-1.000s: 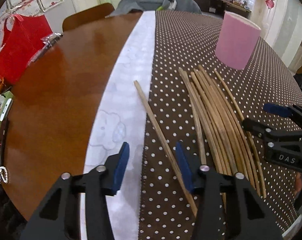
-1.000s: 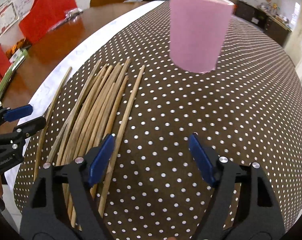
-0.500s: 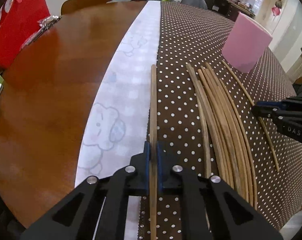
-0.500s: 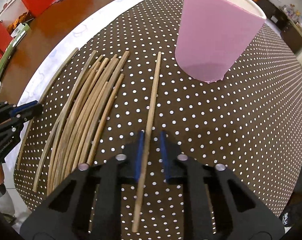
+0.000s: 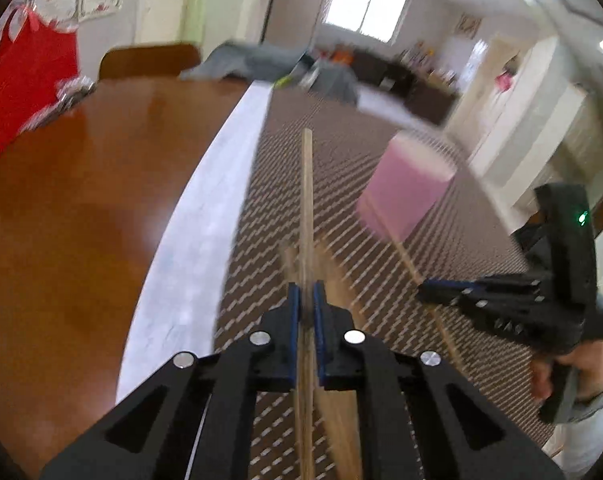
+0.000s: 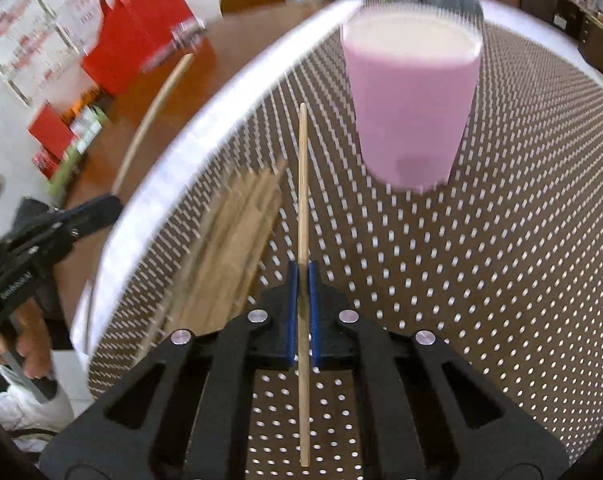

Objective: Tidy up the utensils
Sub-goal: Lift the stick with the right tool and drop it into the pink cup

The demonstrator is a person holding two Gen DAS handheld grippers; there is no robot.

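A brown cloth with white dots (image 6: 501,260) covers part of a wooden table (image 5: 81,220) in a bright room, with a white strip (image 5: 205,216) along the edge of the cloth. The left gripper (image 5: 306,310) is clamped on one wooden chopstick (image 5: 307,208), which points forward above the cloth. The right gripper (image 6: 302,286) is clamped on another chopstick (image 6: 302,200), and this one points toward the pink cup (image 6: 411,100). The cup stands upright on the cloth, just beyond the tip of that stick; its inside is not visible. The other chopsticks (image 6: 229,248) lie in a loose bundle on the cloth, left of the right gripper. A red bag (image 6: 137,32) stands at the far side of the table.
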